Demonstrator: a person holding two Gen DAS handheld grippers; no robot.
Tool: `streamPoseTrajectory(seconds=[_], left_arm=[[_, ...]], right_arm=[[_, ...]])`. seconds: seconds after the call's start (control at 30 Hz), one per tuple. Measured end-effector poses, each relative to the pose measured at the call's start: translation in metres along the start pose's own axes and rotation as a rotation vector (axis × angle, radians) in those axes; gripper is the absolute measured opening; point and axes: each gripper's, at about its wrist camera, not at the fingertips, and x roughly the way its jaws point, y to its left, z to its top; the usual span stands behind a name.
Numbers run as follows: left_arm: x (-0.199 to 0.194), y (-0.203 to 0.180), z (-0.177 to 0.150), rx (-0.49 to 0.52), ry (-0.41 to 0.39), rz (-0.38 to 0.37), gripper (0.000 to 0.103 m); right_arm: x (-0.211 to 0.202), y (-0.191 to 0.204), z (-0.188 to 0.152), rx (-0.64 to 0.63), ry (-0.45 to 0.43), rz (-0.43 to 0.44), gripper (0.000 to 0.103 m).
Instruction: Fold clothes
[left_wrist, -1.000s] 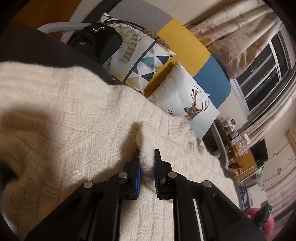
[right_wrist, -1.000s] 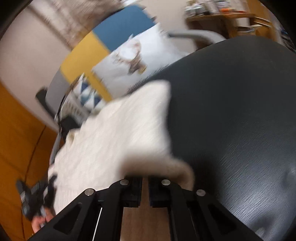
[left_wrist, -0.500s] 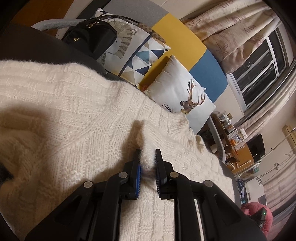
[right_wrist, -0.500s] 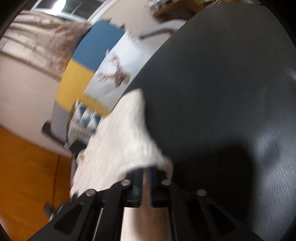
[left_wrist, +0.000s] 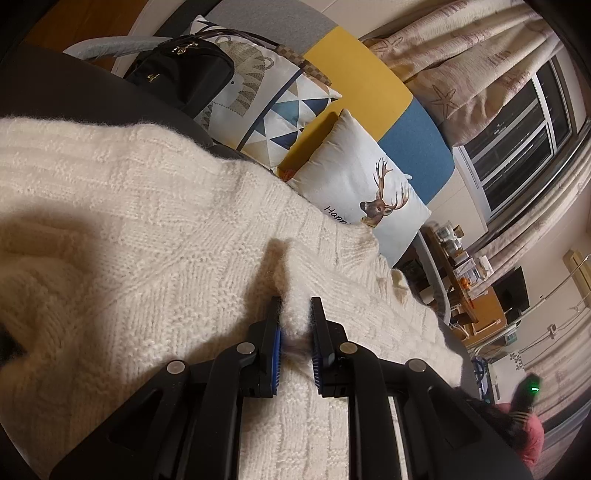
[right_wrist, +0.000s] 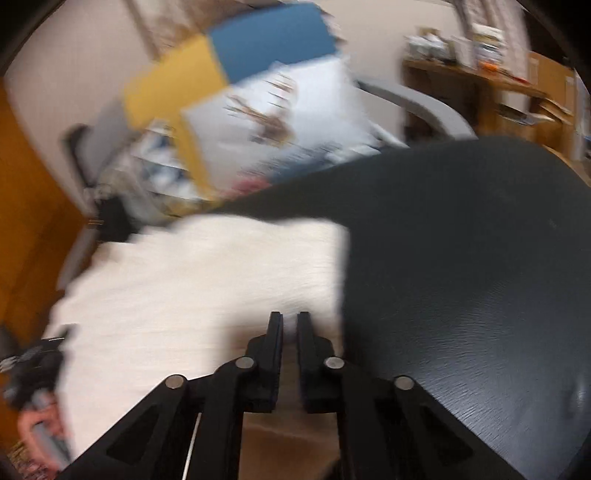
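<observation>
- A cream knitted sweater lies spread over a dark round table, covering the table's left part in the right wrist view and most of the near ground in the left wrist view.
- The left gripper pinches a raised ridge of the knit between its blue-padded fingers; the jaws stand narrow, with the wool bunched up between them.
- The right gripper sits at the sweater's near right edge, just beside the bare table top. Its jaws have just been closing and now stand almost together, with a thin strip of the pale fabric showing between them; the view is blurred, so how much cloth they hold cannot be told.
- Beyond the sweater's far edge a white cushion with a deer print leans against a sofa back in grey, yellow and blue.
- To its left stands a cushion with triangles, and a black bag rests further left.
- At the far right are a patterned curtain, a dark window and a cluttered wooden shelf.
- A person's hand with a dark device shows at the near left in the right wrist view.
</observation>
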Motion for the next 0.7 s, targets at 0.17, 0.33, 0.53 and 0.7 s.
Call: streamPoseTrajectory(seconds=[0.17, 0.33, 0.53, 0.7], left_arm=[[0.000, 0.000, 0.000, 0.001, 0.004, -0.006, 0.016], [0.000, 0.000, 0.000, 0.000, 0.002, -0.007, 0.016], [0.000, 0.001, 0.000, -0.002, 0.002, -0.012, 0.016], [0.001, 0.002, 0.000, -0.006, 0.002, -0.022, 0.016]], right_arm=[[-0.002, -0.011, 0.000, 0.037, -0.017, 0.011, 0.000], [-0.020, -0.004, 0.022, 0.016, -0.087, 0.071, 0.006], [0.027, -0.016, 0.048, 0.022, 0.021, -0.005, 0.001], [0.017, -0.022, 0.048, 0.065, -0.018, -0.029, 0.003]])
